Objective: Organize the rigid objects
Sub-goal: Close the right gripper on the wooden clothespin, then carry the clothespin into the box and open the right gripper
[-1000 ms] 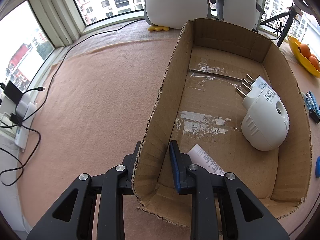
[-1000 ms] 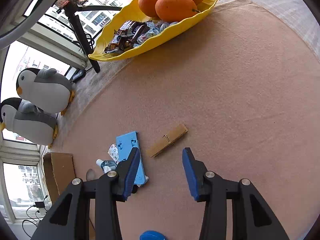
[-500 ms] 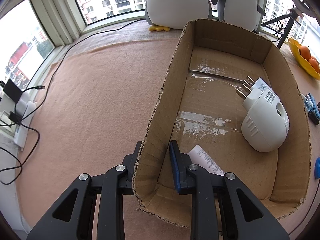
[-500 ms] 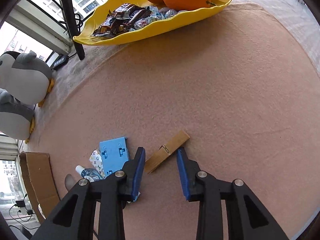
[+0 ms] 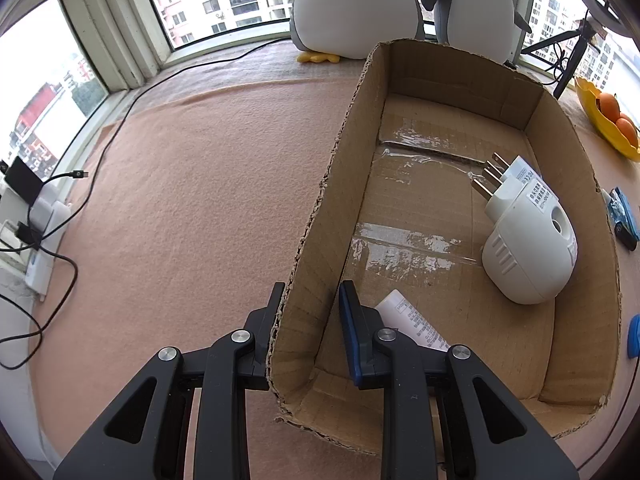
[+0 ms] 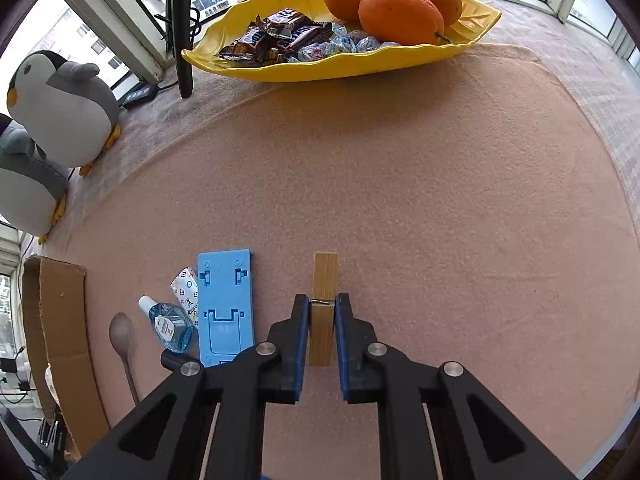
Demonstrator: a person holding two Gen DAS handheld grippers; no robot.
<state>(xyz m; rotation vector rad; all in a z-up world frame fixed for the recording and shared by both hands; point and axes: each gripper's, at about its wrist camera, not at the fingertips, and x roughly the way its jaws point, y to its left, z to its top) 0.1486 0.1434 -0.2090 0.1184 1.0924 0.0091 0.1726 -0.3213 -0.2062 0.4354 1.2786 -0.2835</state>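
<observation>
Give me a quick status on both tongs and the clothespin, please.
Left tongs clamped on box wall. Right tongs shut on clothespin, lying on the mat. Nothing in the way.

The tube [image 5: 412, 320] lies half hidden behind the left tongs [image 5: 310, 304]; its print is too small to read. The spoon [image 6: 122, 340] handle vanishes under the right tongs [image 6: 322, 312].
</observation>
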